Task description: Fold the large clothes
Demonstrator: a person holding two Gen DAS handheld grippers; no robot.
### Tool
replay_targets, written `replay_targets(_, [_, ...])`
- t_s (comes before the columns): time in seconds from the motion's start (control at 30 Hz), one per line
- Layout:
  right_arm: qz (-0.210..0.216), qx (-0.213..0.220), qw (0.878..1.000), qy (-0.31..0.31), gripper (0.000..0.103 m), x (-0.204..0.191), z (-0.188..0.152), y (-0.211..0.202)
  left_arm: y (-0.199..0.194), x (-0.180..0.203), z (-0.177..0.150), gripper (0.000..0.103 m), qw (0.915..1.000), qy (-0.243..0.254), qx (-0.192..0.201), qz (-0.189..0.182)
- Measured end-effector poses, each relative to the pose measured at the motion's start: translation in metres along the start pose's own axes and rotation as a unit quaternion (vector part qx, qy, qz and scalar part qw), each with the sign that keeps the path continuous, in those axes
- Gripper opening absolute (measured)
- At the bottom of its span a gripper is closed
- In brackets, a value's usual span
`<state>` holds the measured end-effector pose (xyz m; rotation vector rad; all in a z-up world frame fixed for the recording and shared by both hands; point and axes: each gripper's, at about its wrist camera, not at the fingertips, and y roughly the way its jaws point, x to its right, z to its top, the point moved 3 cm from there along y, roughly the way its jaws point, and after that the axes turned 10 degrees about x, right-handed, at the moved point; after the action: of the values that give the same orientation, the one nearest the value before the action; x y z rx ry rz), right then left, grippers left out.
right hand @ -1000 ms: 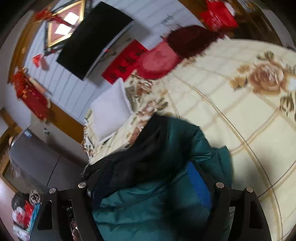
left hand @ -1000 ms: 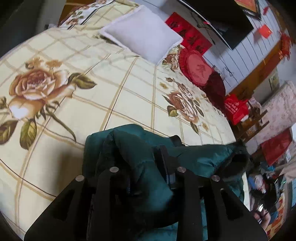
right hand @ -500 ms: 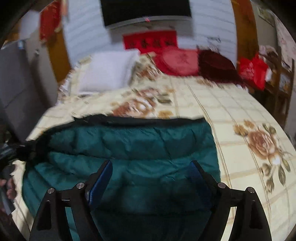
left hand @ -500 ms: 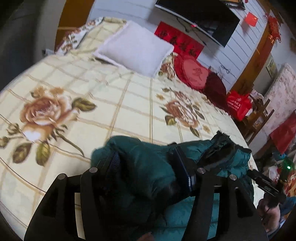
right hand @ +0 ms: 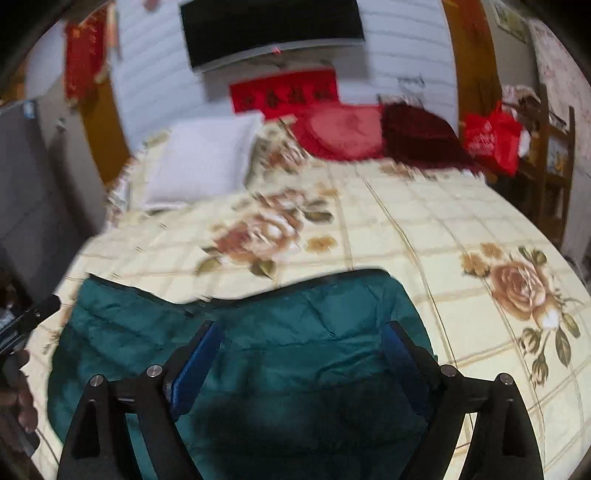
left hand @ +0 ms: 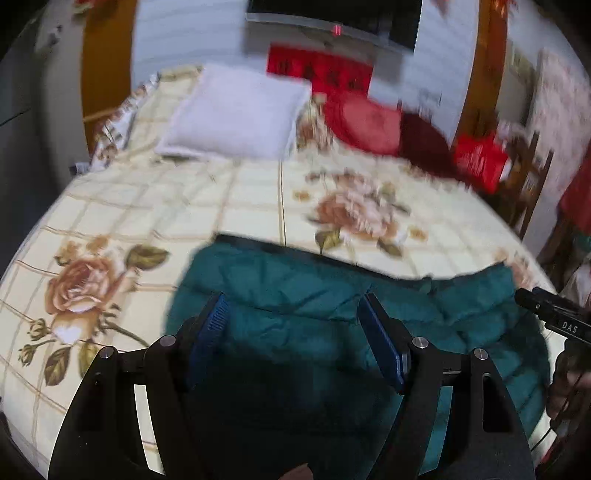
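Observation:
A dark green puffer jacket (left hand: pixel 332 306) lies folded flat on the near part of the bed (left hand: pixel 240 206); it also shows in the right wrist view (right hand: pixel 295 332). My left gripper (left hand: pixel 291 325) is open and empty, just above the jacket's left half. My right gripper (right hand: pixel 299 350) is open and empty, above the jacket's right half. The right gripper's body (left hand: pixel 554 314) shows at the right edge of the left wrist view. The jacket's near edge is hidden under both grippers.
A white pillow (left hand: pixel 236 114), a red round cushion (left hand: pixel 365 122) and a dark red cushion (left hand: pixel 424 144) lie at the head of the bed. A red bag (right hand: pixel 491 136) and wooden shelves (right hand: pixel 550 177) stand at the right. A TV (right hand: pixel 273 29) hangs on the wall.
Both grippers have let go of the jacket and opened. They pulled back and levelled out. The jacket went from bunched and lifted to lying flat on the bed.

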<state>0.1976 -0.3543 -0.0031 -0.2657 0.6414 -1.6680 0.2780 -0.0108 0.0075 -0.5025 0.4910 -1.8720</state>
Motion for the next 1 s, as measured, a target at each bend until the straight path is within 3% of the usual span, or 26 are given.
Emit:
replay_targets(0.17, [-0.02,-0.078,0.997,0.003,0.089,0.017,-0.019,0.051,0.056,-0.009,-0.029,0.075,0.9951,0.031,-0.075,0.056])
replay_targets(0.33, [-0.025,-0.105,0.994,0.005,0.103,0.026,-0.027,0.082,0.069,-0.011,-0.04,0.082,0.9937,0.046,-0.072,0.073])
replay_targets(0.63, [-0.025,-0.11,0.994,0.008,0.103,0.026,-0.026,0.097,0.065,-0.017,-0.041,0.082,0.9948,0.024,-0.072,0.068])
replay_targets(0.77, [-0.013,-0.057,0.998,-0.006,0.098,0.019,-0.01,0.061,0.042,-0.019,-0.03,0.082,0.9979,0.002,-0.044,0.046])
replay_targets(0.87, [0.015,-0.001,0.999,-0.034,0.098,0.006,0.001,0.016,0.004,-0.009,-0.023,0.082,0.9997,-0.019,-0.013,-0.009])
replay_targets(0.9, [0.019,0.006,0.999,-0.046,0.098,0.002,-0.001,0.002,-0.008,0.0,-0.025,0.082,0.9993,-0.015,-0.009,-0.033])
replay_targets(1.0, [0.048,-0.005,0.997,-0.056,0.098,-0.008,-0.017,-0.017,-0.022,0.023,-0.042,0.082,0.9981,0.017,-0.02,-0.056])
